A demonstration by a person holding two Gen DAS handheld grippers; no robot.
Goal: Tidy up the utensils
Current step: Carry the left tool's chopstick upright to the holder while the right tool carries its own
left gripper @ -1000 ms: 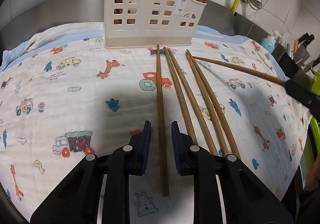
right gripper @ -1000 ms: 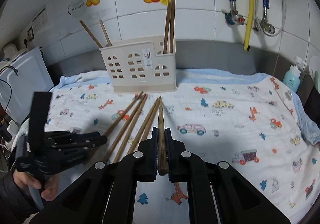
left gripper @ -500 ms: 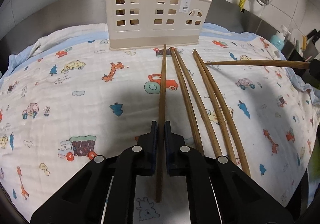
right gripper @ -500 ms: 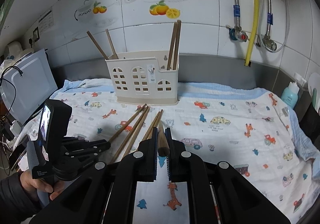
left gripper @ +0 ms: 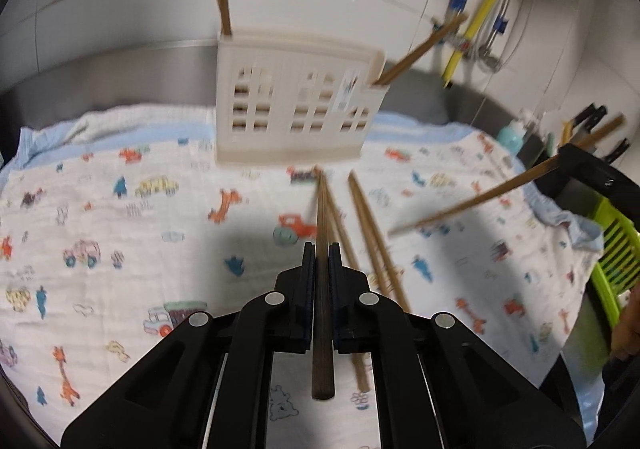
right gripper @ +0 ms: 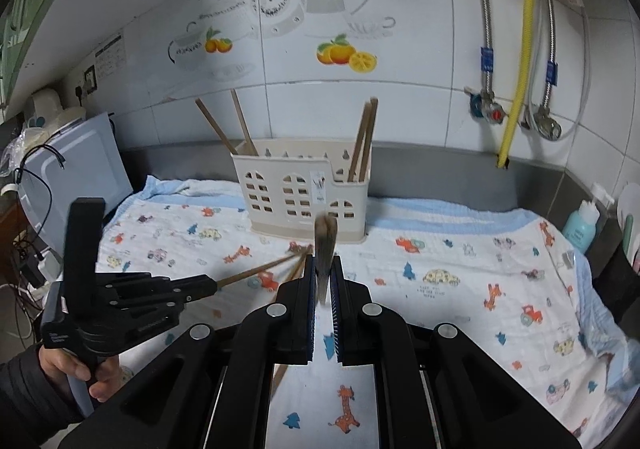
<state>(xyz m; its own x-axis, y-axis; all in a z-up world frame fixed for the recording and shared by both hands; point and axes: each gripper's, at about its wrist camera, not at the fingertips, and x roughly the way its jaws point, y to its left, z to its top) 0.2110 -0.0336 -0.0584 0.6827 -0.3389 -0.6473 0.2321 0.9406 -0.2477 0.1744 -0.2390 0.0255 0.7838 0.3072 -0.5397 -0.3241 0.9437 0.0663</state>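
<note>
A cream plastic utensil holder stands at the back of the cloth with chopsticks in both end slots. My left gripper is shut on a brown chopstick and holds it off the cloth, pointing at the holder. It also shows in the right wrist view. My right gripper is shut on another chopstick, raised in front of the holder. That chopstick shows at the right in the left wrist view. Several loose chopsticks lie on the cloth.
A printed cloth covers the counter. Pipes and a yellow hose run down the tiled wall. A teal bottle stands at the right, a white appliance at the left. A green rack sits at the right edge.
Both grippers have lifted their chopsticks off the cloth. The left gripper closed on its chopstick a second ago. The right gripper rose and tilted its chopstick up.
</note>
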